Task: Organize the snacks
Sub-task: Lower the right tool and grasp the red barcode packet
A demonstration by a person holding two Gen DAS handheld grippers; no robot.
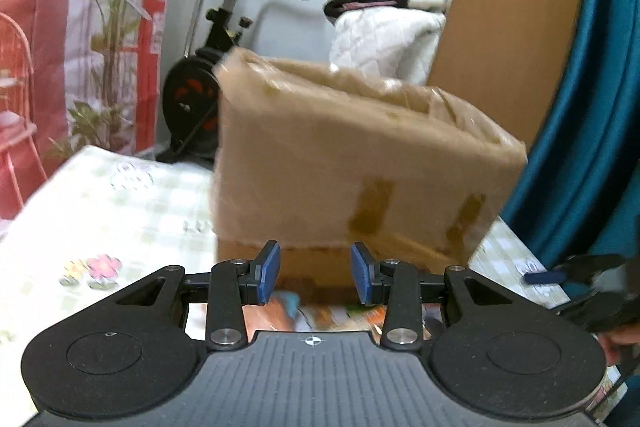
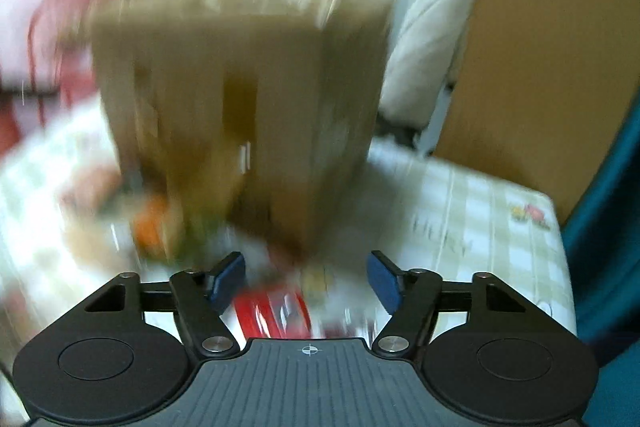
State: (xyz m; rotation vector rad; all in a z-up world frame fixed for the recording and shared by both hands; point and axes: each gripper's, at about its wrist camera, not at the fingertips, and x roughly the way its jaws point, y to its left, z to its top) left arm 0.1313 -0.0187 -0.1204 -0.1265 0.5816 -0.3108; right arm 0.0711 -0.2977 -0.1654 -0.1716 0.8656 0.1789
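Jaws of both grippers (image 1: 315, 274) (image 2: 306, 282) stand apart, empty; snacks (image 2: 276, 311) lie unsorted at six o'clock of the box (image 1: 352, 163) on the counter (image 1: 104, 211).

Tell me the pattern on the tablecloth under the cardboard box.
Pale green-and-white check with small flower prints on the tablecloth, clearest in the left wrist view.

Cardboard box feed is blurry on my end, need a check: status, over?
Left tool open, empty. Right tool open, empty, above red snack packet. Brown taped cardboard box upright on checked tablecloth, dead ahead of both tools.
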